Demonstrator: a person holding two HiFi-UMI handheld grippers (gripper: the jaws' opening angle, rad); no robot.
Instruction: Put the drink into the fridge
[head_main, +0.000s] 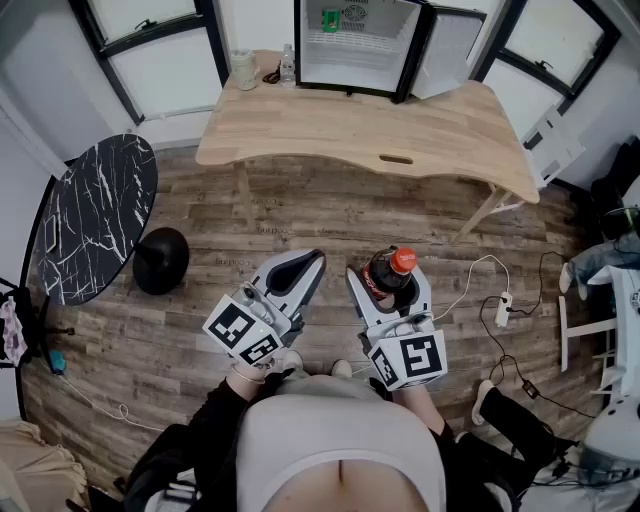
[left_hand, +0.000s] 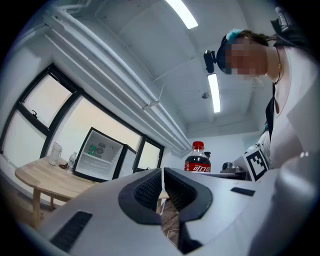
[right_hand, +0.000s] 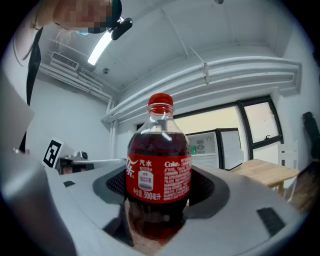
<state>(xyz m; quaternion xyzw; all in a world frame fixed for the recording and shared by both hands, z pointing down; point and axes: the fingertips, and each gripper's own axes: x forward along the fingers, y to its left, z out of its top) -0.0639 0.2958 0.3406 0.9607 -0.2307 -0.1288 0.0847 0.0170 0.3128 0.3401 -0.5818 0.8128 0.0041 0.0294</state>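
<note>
A small cola bottle (head_main: 390, 270) with a red cap and red label stands upright between the jaws of my right gripper (head_main: 388, 285), which is shut on it above the wooden floor. In the right gripper view the bottle (right_hand: 159, 175) fills the middle, with the pads against both its sides. My left gripper (head_main: 305, 268) hangs beside it with its jaws shut and nothing in them (left_hand: 163, 187). The mini fridge (head_main: 355, 45) stands on the far side of the wooden table (head_main: 400, 125), its door swung open to the right and its white shelves showing (left_hand: 98, 155).
A cup (head_main: 244, 70) and a water bottle (head_main: 288, 63) stand on the table left of the fridge. A black marble round table (head_main: 95, 215) and a black stool (head_main: 162, 258) are at the left. A power strip (head_main: 503, 310) with cables lies on the floor at the right.
</note>
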